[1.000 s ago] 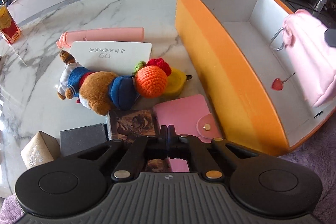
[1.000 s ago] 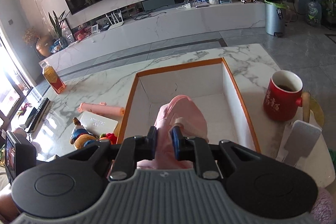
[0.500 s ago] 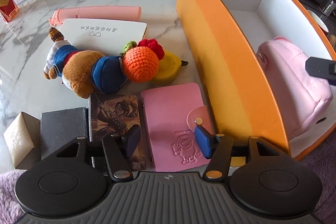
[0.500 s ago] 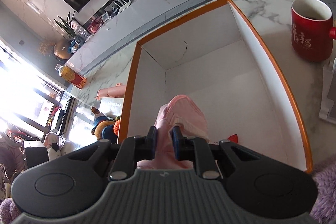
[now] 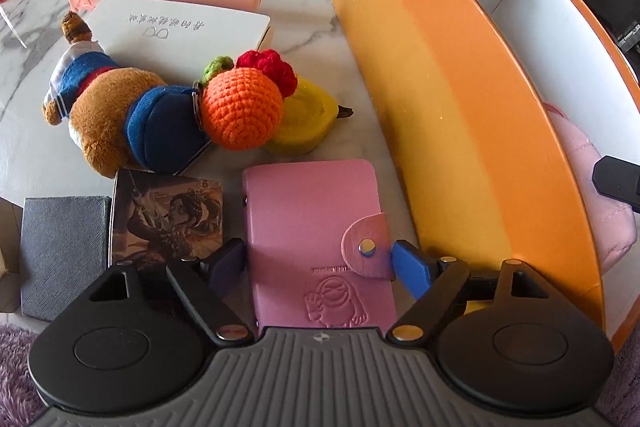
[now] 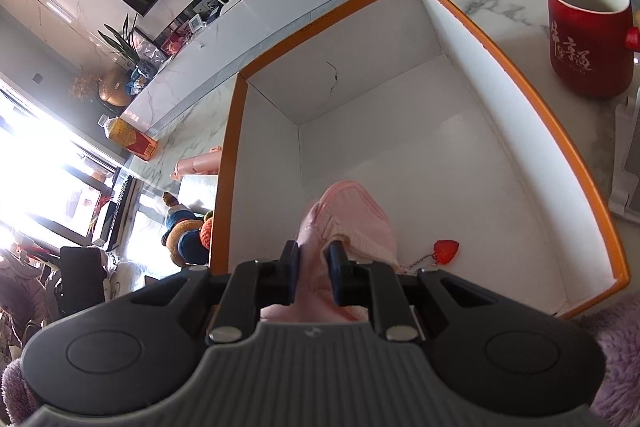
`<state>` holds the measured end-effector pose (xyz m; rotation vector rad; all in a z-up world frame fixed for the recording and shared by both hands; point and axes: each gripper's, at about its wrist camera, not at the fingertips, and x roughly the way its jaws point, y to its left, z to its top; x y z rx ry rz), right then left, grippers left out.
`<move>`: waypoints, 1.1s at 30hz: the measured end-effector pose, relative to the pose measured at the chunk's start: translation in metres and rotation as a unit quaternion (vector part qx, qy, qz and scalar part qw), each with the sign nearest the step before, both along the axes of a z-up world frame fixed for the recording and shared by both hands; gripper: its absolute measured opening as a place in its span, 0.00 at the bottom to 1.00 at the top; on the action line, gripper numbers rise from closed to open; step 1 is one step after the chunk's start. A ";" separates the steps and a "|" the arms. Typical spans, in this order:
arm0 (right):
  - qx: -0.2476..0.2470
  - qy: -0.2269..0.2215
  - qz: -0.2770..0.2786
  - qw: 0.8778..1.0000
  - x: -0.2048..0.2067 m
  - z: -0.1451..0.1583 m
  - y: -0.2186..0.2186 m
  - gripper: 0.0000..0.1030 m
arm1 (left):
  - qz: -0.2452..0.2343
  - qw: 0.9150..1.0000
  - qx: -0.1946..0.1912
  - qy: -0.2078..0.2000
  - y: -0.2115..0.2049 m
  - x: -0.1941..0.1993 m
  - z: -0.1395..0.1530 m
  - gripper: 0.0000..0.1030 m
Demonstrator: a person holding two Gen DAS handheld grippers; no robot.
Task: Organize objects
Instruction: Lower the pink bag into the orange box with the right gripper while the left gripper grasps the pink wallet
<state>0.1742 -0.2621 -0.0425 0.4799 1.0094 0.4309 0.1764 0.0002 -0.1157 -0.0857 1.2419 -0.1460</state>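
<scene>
while left view shows pink wallet [image 5: 316, 239] | right: red mug [image 6: 588, 35]

Left gripper [image 5: 318, 263]: black linkage arms, blue pads, grey ribbed body, silver rivets.

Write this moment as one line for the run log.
left gripper: jaws just opened, straddling pink wallet | right gripper: shut on pink pouch, inside orange box

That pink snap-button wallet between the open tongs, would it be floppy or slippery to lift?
The pink wallet lies flat and looks thick and padded, so it probably holds its shape rather than drooping. Its embossed, leather-like cover seems matte, likely giving the pads some grip. The snap tab is buttoned, so it probably won't fall open.
</scene>
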 end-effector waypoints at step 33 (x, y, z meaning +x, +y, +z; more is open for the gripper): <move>0.010 0.051 0.085 0.995 0.015 -0.022 0.028 0.20 | 0.009 0.993 -0.109 -0.040 -0.009 -0.006 0.037 0.25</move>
